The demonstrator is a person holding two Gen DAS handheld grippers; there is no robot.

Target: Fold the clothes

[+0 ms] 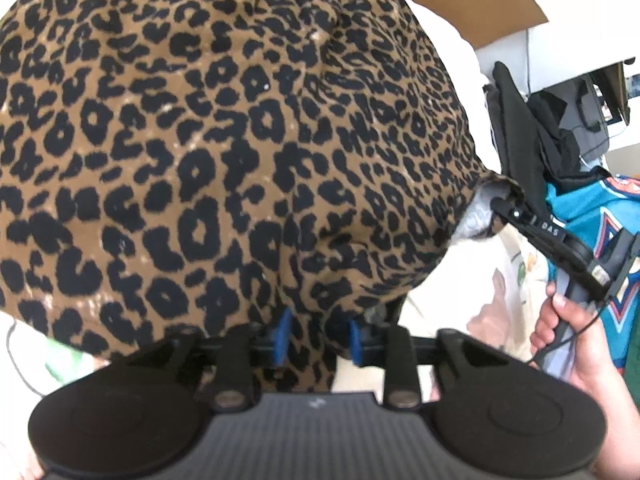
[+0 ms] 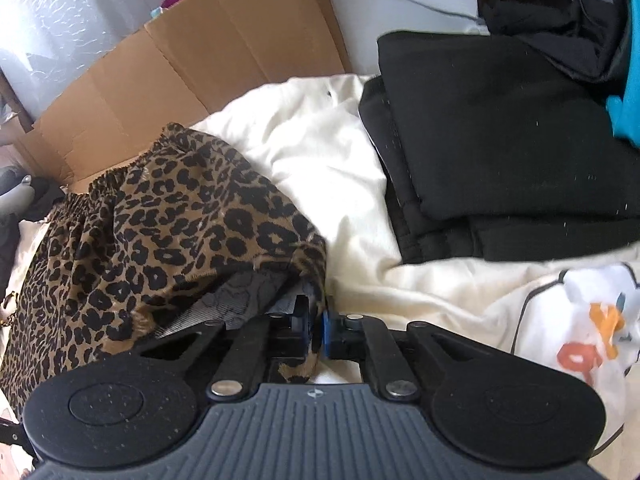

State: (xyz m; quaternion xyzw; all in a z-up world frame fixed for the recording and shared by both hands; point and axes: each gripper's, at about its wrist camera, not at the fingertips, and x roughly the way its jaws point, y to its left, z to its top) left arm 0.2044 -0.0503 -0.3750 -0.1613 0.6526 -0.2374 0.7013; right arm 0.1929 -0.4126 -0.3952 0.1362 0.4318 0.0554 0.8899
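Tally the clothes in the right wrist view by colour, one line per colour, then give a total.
Leopard print: 1, the leopard-print garment.
Black: 1 folded stack, the black folded clothes; how many pieces are in it cannot be told.
Cream: 1, the cream fabric underneath.
White with print: 1, the white printed garment.
Teal: 1, the teal garment at the edge.
Total: 5.
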